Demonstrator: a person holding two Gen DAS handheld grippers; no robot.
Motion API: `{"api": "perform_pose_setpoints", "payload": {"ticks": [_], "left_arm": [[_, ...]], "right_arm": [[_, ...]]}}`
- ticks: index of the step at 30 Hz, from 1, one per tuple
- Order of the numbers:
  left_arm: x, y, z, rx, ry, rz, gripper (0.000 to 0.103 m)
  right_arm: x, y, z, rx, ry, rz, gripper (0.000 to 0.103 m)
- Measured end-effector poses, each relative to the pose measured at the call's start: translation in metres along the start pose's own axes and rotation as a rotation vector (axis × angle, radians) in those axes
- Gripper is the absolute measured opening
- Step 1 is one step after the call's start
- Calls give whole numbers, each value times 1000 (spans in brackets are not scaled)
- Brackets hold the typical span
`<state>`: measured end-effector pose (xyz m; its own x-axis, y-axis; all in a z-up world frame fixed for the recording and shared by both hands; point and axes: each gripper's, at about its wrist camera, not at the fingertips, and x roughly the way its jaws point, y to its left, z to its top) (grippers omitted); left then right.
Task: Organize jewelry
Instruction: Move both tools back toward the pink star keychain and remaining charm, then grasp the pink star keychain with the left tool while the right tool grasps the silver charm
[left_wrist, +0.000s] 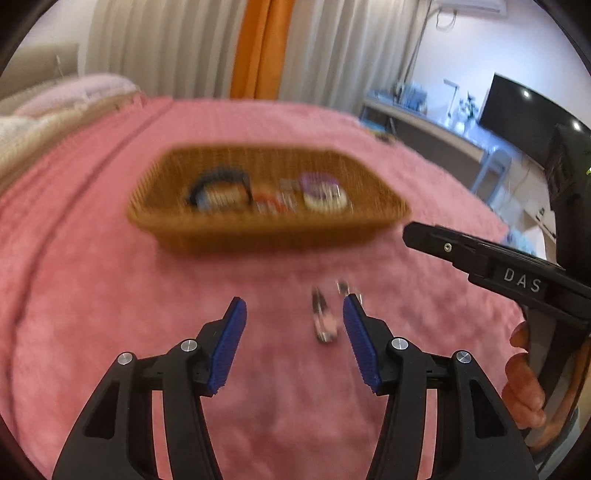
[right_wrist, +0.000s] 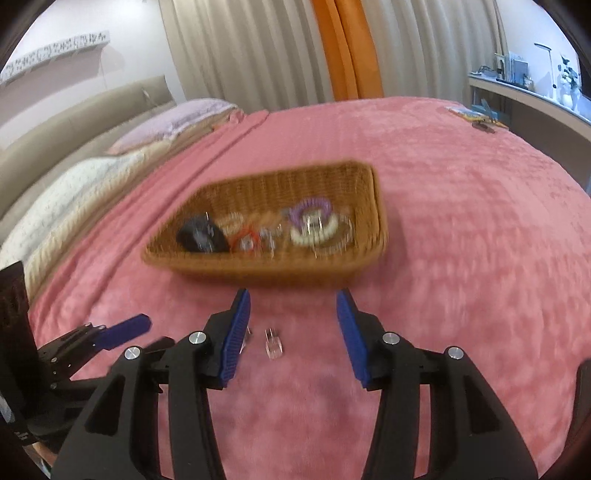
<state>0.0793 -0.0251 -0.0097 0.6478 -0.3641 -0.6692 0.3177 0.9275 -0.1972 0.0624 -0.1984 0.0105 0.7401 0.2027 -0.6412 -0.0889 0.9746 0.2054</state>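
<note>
A brown woven basket (left_wrist: 258, 232) (right_wrist: 277, 271) stands on the pink blanket. It holds a black hair piece (right_wrist: 199, 234), a purple scrunchie (right_wrist: 310, 208) and other blurred accessories. Two small clear clips lie on the blanket in front of it. One clear clip (left_wrist: 323, 319) (right_wrist: 273, 345) lies flat between the finger lines of both grippers; the other clip (left_wrist: 343, 287) (right_wrist: 248, 334) is partly hidden by a finger. My left gripper (left_wrist: 294, 301) hovers open over the blanket. My right gripper (right_wrist: 292, 295) is open too, with nothing pressed between its pads.
The right tool's black housing (left_wrist: 517, 282) and the hand (left_wrist: 524, 376) holding it reach in close on the right. A blue pad (right_wrist: 127, 330) of the left tool shows at lower left. Pillows (right_wrist: 74, 184) lie at the left; a desk (right_wrist: 535, 103) stands beyond the bed.
</note>
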Motion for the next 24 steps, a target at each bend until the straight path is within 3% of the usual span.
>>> {"api": "perform_pose_setpoints", "payload": {"ticks": [3,10,13,17,24], "left_arm": [[16,-1,-5,-7,57,-11,52],[42,-16,3,27,110,-5,50],[53,-25,3,55,140,26,34],[52,-26,1,71,129,44,21],[34,-7,-2,-2,76,92,21]], "right_arm": [[13,-6,-12,7,34,5,45],[26,-15,-15,35,75,52,45],[30,-18,-15,56,91,63,45],[32,-17,-15,51,98,64,45],[45,9,-22,-63,153,60,45]]}}
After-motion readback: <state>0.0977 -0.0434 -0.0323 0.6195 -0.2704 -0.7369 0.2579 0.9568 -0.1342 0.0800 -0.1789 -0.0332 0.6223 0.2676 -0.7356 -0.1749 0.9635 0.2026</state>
